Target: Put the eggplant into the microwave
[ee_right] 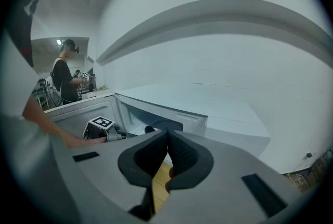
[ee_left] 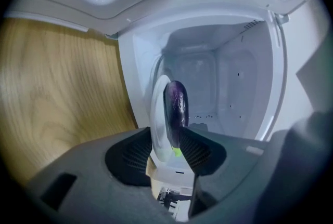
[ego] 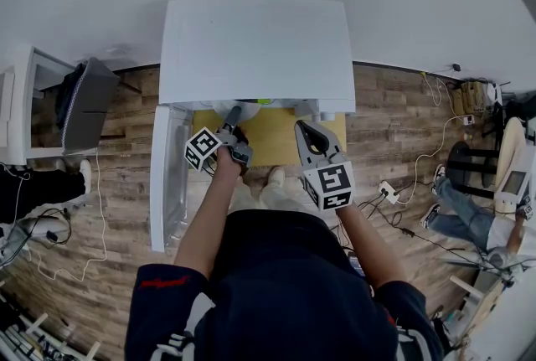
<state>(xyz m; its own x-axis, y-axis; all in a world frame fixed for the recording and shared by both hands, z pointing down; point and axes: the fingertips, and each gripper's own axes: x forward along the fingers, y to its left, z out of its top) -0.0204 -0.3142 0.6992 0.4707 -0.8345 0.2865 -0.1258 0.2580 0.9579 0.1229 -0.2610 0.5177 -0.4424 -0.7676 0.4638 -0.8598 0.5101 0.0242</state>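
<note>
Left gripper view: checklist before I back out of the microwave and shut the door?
1. Eggplant inside the microwave, on the plate: ok.
2. Left gripper jaws apart: ok. The plate rim sits between them.
3. Plate flat on the cavity floor: cannot tell.
4. Door swung wide open: ok.
5. Right gripper shut, empty, outside the cavity: ok.

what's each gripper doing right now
Left gripper: open, the eggplant between its fingers but not gripped, inside the microwave.
Right gripper: closed, holding nothing.
</note>
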